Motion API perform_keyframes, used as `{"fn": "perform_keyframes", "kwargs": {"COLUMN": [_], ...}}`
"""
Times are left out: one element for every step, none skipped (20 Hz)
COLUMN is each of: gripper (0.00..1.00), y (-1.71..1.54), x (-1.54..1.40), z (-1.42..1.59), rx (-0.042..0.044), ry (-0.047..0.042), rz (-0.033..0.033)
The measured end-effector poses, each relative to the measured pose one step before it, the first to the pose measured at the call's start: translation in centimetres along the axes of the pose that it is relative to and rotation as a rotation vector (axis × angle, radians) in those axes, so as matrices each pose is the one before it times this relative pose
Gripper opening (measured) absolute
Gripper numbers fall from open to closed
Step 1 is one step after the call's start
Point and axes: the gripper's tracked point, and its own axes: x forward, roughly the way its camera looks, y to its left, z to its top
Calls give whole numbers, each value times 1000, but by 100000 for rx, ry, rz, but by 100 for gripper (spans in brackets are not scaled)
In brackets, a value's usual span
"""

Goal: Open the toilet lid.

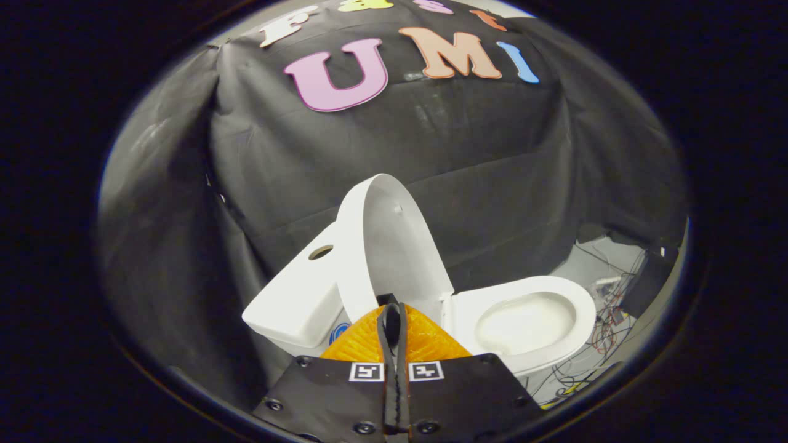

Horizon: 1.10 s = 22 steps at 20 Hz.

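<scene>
Gripper view has the toilet lid (394,246) standing raised, just ahead of the fingertips at twelve o'clock, its inner face turned toward the bowl and its back leaning toward the tank (295,301). By the look of it the lid has gone past upright and rests near the tank, which would keep it from dropping back; so I judge the opening as good as done.

The gripper (392,311) has its two fingers pressed together, closed with nothing between them that I can see. The tips sit right at the lid's lower edge, near the hinge; whether they touch it I cannot tell. Closed fingers make a stiff single point, which suits pushing or lifting a lid rather than pinching it.

At about three o'clock from the fingertips the seat (542,289) lies down flat around the bowl (523,323), open to view. At about ten o'clock the tank shows a round hole (321,252) in its top. Beyond the bowl, at about three to four o'clock, loose cables (606,335) lie on the floor, well apart from the lid. Black cloth (184,277) hangs behind and beside the toilet as the booth's wall.
</scene>
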Motion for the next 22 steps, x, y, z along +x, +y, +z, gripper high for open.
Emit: {"fn": "perform_keyframes", "kwargs": {"gripper": [0,2,2,2,2,2,2,6,6,6,6,6,14,18,20,21,37,53,69,85,100,100], "y": [454,456,448,160,-180,154,12,279,343,235,-133,323,284,133,262,1275,935,587,314,109,-125,-137], "x": [22,173,54,77,-86,-13,-172,269,135,-17,-228,-96,83,48,-183,346,-214,-224,82,-331,-61,-272], "z": [-133,-80,-207,68,153,-31,-411,259,-99,23,214,514,-174,213,232,338,322,-21,-42,191,-52,90], "rx": [-2019,-2451,-2986,-3194,-2511,-976,1184,1941,-213,-1709,-2074,-506,-798,-357,-184,1103,-287,-1445,-1123,-1261,-844,-561], "ry": [-845,-636,43,-591,-443,-349,503,-1563,-353,-255,-1077,-1069,-1156,-583,-919,-1267,-1174,-104,572,177,-193,-610], "rz": [-958,-329,-658,-1774,-2172,-949,-1416,-1065,-596,-1227,-1740,1028,719,21,1624,5315,3461,1953,1856,467,980,910]}}
